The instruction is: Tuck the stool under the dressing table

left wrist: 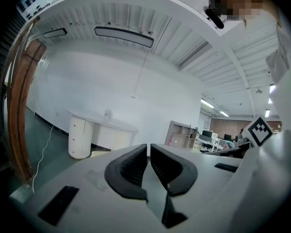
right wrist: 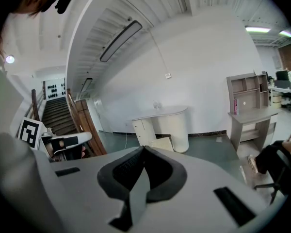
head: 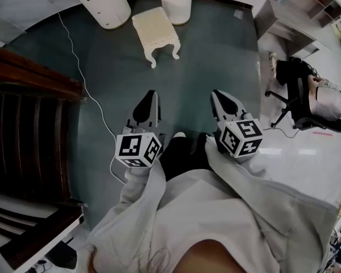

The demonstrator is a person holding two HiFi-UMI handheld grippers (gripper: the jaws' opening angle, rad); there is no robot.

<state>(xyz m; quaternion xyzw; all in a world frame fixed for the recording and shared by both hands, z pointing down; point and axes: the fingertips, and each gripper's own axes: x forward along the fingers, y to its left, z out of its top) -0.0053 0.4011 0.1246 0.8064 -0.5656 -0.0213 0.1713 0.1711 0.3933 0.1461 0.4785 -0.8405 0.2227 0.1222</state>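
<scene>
The cream stool (head: pixel 155 33) with curved legs stands on the green floor in front of the white dressing table (head: pixel 105 3), out in the open and well ahead of both grippers. My left gripper (head: pixel 150 97) and right gripper (head: pixel 220 96) hover side by side over the floor, both shut with nothing between the jaws. The left gripper view has the closed jaws (left wrist: pixel 149 148) pointing towards the dressing table (left wrist: pixel 102 130). In the right gripper view the shut jaws (right wrist: pixel 143 150) point at the stool (right wrist: pixel 161 143), which stands before the dressing table (right wrist: pixel 162 123).
A dark wooden staircase and banister (head: pixel 28 124) fill the left side. A white cable (head: pixel 79 67) runs across the floor. At the right stand a grey desk with shelves (head: pixel 290 10) and a person seated in an office chair (head: pixel 318 101).
</scene>
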